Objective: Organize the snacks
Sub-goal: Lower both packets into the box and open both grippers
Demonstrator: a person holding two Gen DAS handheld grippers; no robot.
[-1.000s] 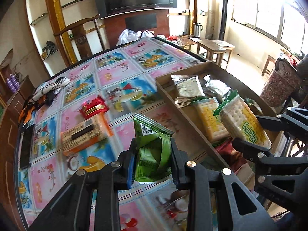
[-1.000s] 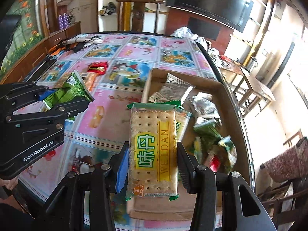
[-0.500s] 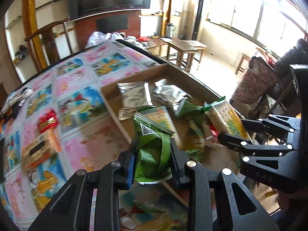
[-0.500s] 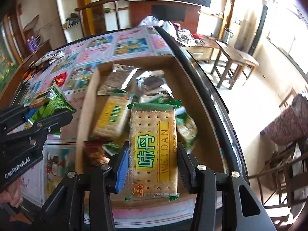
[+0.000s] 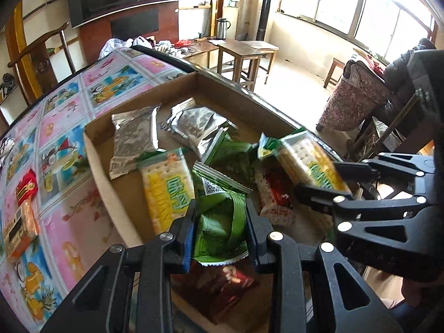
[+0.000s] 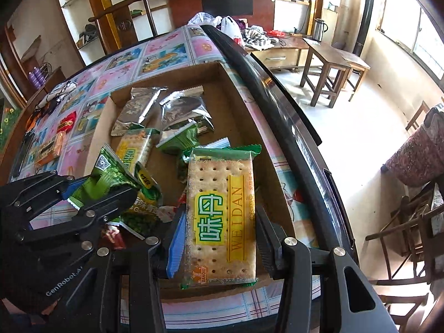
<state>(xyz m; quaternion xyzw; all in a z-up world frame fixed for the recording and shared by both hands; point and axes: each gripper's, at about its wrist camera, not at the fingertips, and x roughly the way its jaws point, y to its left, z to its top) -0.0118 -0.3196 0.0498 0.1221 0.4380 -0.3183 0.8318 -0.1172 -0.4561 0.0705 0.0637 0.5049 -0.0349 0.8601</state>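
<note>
Green foil, crumpled, sits pinched between the closed jaws of the left gripper (image 5: 220,231): a small green snack packet (image 5: 219,219) with a QR code on its top flap, held above the near end of the cardboard tray (image 5: 177,88). The right gripper (image 6: 219,238) is likewise clamped, on a WEIDAN cracker pack (image 6: 220,216) with green ends and a yellow label, held upright over the tray's near right part. Inside the tray, two silver foil sachets (image 5: 133,138) lie at the far end toward 11 and 12 o'clock; a second cracker pack (image 5: 166,191) lies flat just beyond the left fingers at 11 o'clock; a loose green packet (image 5: 230,155) sits mid-tray, and a red-and-white packet (image 5: 273,197) lies at 2 o'clock. A dark red wrapper (image 5: 219,288) shows beneath the left jaws only in the left wrist view. The right wrist view alone shows a green pea packet (image 6: 141,208) under the left gripper, the table's black rim (image 6: 277,88) at 1 o'clock, and wooden stools (image 6: 330,69) on the floor past it. Outside the tray on the patterned tablecloth (image 5: 61,127), at 9 o'clock, lie a red packet (image 5: 26,187) and an orange bar (image 5: 19,230), well apart from both grippers.
</note>
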